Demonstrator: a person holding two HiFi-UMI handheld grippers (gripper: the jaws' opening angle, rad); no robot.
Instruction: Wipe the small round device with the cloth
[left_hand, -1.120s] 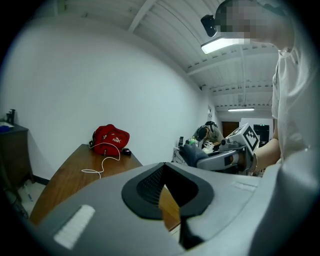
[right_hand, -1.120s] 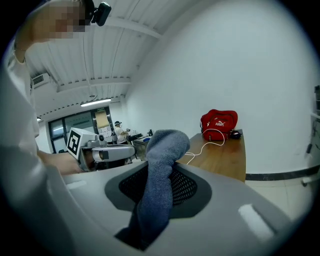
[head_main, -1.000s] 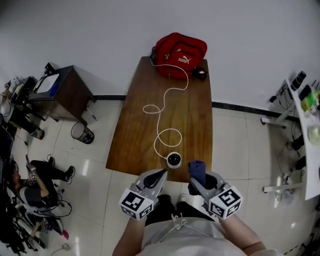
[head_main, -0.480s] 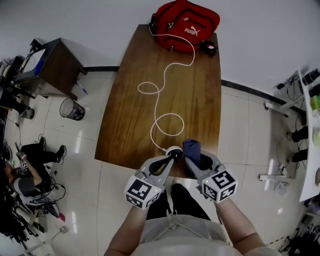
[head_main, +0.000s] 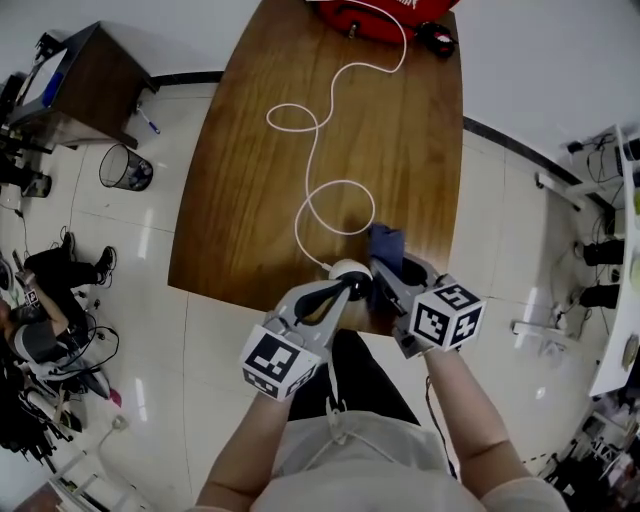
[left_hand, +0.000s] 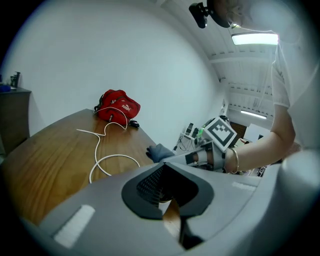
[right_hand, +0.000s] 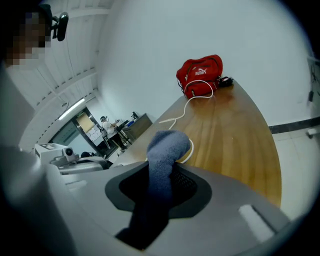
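Note:
The small round white device (head_main: 348, 269) sits near the front edge of the wooden table (head_main: 250, 200), at the end of a white cable (head_main: 310, 190). My left gripper (head_main: 343, 291) is shut, its tips against the device's near side; whether it grips anything I cannot tell. In the left gripper view the jaws (left_hand: 167, 197) meet with only a sliver of table showing. My right gripper (head_main: 386, 276) is shut on a blue cloth (head_main: 387, 245), which stands up beside the device's right. The cloth (right_hand: 162, 152) fills the jaws (right_hand: 157, 187) in the right gripper view.
A red bag (head_main: 385, 12) and a small black object (head_main: 437, 40) lie at the table's far end. A wire waste basket (head_main: 125, 167) and a dark side cabinet (head_main: 70, 80) stand on the floor at left, where a person (head_main: 40, 300) sits.
Both grippers have moved forward from off the table's front edge to the device. The left tips now reach it and the cloth stands right beside it. The view has shifted over the table.

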